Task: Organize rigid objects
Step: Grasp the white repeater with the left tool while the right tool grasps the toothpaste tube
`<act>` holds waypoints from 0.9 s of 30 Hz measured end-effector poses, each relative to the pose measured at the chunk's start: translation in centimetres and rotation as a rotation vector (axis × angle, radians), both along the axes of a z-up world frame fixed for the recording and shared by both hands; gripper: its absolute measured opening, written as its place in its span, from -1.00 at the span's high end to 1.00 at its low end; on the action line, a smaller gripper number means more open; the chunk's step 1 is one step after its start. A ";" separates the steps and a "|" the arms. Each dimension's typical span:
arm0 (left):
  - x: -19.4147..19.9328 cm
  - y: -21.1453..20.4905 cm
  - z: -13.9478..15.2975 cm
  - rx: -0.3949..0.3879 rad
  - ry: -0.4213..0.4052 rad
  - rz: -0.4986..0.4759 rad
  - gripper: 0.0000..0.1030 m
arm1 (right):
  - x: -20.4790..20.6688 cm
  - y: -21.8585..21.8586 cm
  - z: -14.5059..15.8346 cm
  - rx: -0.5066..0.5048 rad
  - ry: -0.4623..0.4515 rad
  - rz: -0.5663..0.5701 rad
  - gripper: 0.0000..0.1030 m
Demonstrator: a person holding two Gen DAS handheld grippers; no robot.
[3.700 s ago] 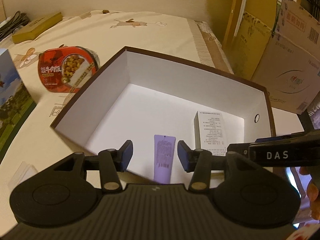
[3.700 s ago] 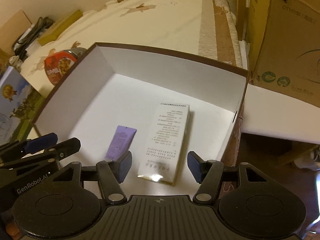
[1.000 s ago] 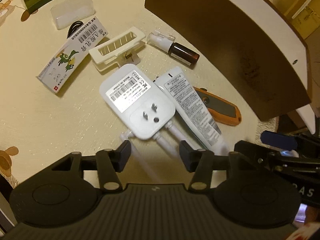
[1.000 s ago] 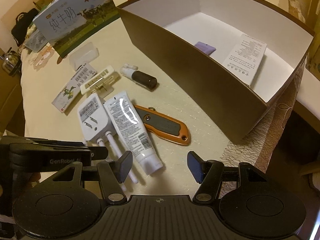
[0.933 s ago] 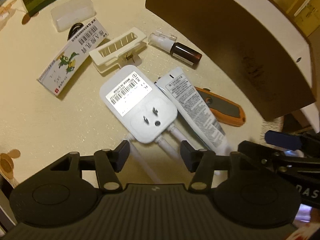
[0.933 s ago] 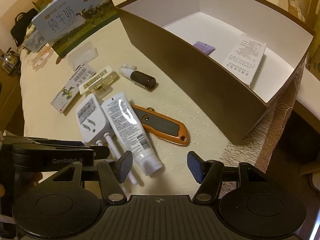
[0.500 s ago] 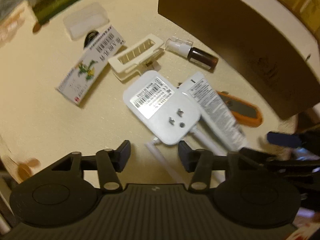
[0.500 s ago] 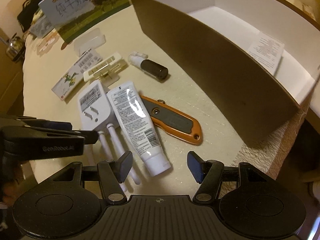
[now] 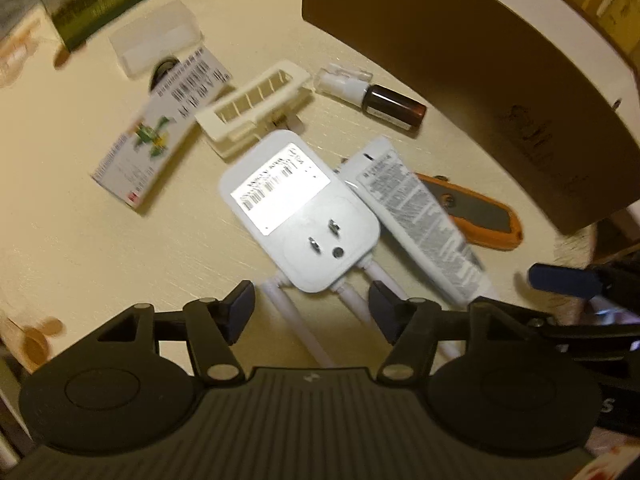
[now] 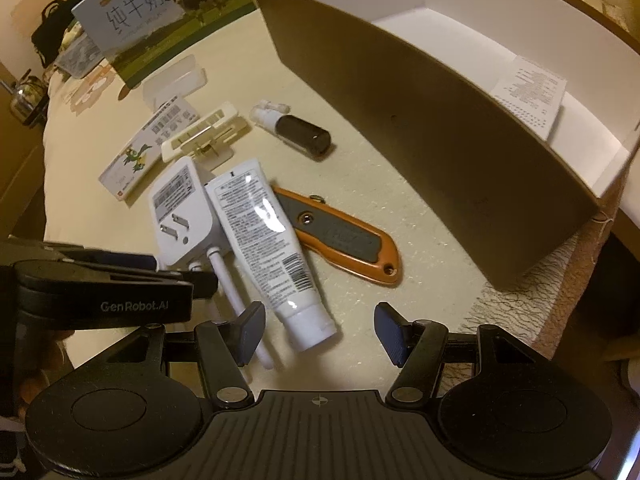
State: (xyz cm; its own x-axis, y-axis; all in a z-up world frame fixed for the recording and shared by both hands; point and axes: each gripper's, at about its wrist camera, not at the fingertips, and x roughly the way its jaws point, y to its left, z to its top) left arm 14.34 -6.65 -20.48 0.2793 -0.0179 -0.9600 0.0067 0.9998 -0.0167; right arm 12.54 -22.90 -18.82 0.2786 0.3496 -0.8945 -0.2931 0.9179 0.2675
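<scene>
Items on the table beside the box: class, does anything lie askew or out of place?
Yes. The white tube lies crooked, overlapping the orange utility knife and pressed against the white plug adapter. These loose things sit outside the brown box.

Tube (image 10: 269, 240) between plug (image 10: 182, 216) (left) and knife (image 10: 340, 240).

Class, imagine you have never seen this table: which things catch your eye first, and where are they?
The big brown box fills the right side, white inside, a printed carton lying in it. Left of it, an orange utility knife lies partly under a white tube, beside a white plug adapter.
</scene>
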 end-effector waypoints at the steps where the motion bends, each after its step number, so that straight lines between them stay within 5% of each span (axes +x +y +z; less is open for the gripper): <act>1: 0.0 0.0 0.1 0.032 -0.007 -0.013 -0.17 | 0.0 0.2 -0.1 0.001 -0.003 0.008 -0.13; 13: -0.4 4.8 0.4 0.205 -0.038 -0.020 -0.14 | 0.1 2.8 -1.8 -0.003 -0.038 0.107 -0.13; 27: -1.0 5.6 2.7 0.065 -0.114 -0.159 -0.04 | -0.7 5.6 -3.4 -0.088 -0.111 0.202 -0.03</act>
State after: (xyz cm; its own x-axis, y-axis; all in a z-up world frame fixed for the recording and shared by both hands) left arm 13.37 -1.09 -17.76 0.3845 -0.0098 -0.9231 0.1631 0.9849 0.0575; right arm 11.88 -17.34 -22.24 0.3093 0.3301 -0.8918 -0.4960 0.8562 0.1448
